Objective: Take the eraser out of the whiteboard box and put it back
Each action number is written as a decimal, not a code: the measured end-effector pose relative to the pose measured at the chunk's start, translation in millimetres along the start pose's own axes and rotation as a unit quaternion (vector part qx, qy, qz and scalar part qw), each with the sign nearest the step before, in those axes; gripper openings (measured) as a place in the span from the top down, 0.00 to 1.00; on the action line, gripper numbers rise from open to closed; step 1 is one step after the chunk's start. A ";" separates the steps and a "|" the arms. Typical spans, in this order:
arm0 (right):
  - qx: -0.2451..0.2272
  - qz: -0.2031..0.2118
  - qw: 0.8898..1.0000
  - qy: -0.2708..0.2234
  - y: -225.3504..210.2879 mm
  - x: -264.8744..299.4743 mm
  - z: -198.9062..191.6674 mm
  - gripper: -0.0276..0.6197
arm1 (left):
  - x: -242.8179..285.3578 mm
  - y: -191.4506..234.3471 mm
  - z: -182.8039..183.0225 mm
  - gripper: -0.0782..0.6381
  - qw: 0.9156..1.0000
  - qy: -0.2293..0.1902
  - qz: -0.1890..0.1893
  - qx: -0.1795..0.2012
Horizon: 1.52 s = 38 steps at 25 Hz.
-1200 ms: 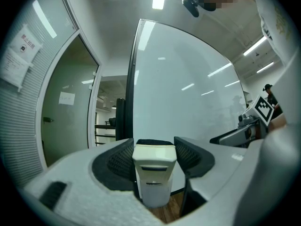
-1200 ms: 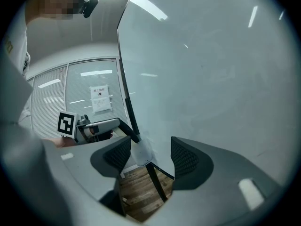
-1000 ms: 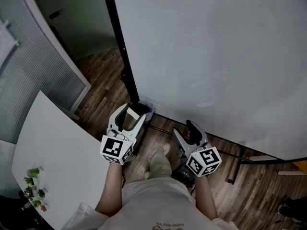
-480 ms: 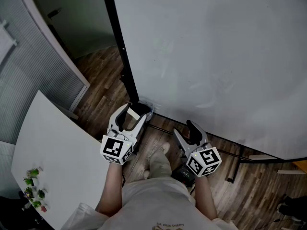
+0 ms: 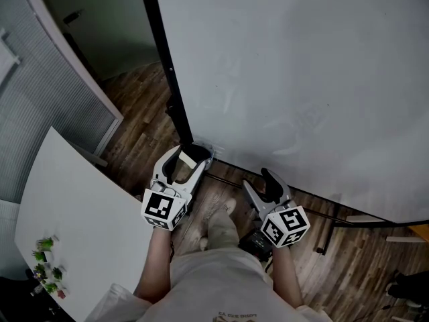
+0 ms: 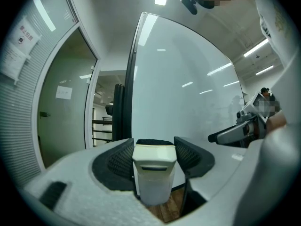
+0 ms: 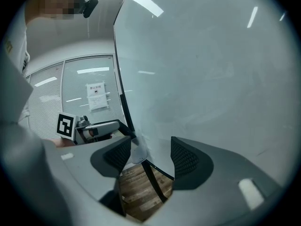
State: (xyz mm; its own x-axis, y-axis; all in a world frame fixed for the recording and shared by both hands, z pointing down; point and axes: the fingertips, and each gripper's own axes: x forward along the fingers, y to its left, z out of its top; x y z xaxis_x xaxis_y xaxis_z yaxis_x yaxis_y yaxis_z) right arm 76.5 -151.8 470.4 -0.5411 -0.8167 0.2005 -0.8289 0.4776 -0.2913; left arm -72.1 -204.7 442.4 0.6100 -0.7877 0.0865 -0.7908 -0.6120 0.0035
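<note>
- The left gripper (image 5: 188, 158) has a light grey shell with smooth, curved arms.
- The right gripper (image 5: 257, 182) has the same grey shell, black along one arm.
- Each carries a white marker cube (image 5: 163, 208) printed with black squares.
- The pads (image 6: 121, 160) are black with a fine ribbed grid.
- The person wears a pale top (image 5: 214, 280) with small dark print.
- One pale trouser leg (image 5: 222, 232) shows.

Cream eraser (image 6: 151, 166) upright, clamped in the left claw (image 6: 153, 148), beside the clear whiteboard box (image 5: 207, 153)
</note>
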 end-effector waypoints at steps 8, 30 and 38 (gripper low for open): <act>-0.001 0.001 1.000 0.005 -1.3 4.5 -2.4 0.54 | 4.4 0.8 -5.6 0.52 1.000 0.005 -0.003 -0.001; 0.005 -0.004 1.000 0.011 -6.8 7.7 -6.4 0.55 | 17.5 0.2 -19.7 0.52 1.000 0.025 -0.015 0.000; 0.004 -0.002 1.000 0.020 -7.5 13.3 -11.5 0.55 | 21.0 -0.7 -25.7 0.52 0.999 0.030 -0.021 0.003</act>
State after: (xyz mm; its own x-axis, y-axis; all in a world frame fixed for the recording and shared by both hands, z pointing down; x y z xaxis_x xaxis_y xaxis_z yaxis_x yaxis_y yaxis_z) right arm 73.9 -162.5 485.9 -0.5434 -0.8049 0.2384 -0.8297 0.4716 -0.2988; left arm -60.0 -219.0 469.9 0.6387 -0.7554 0.1463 -0.7638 -0.6454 0.0017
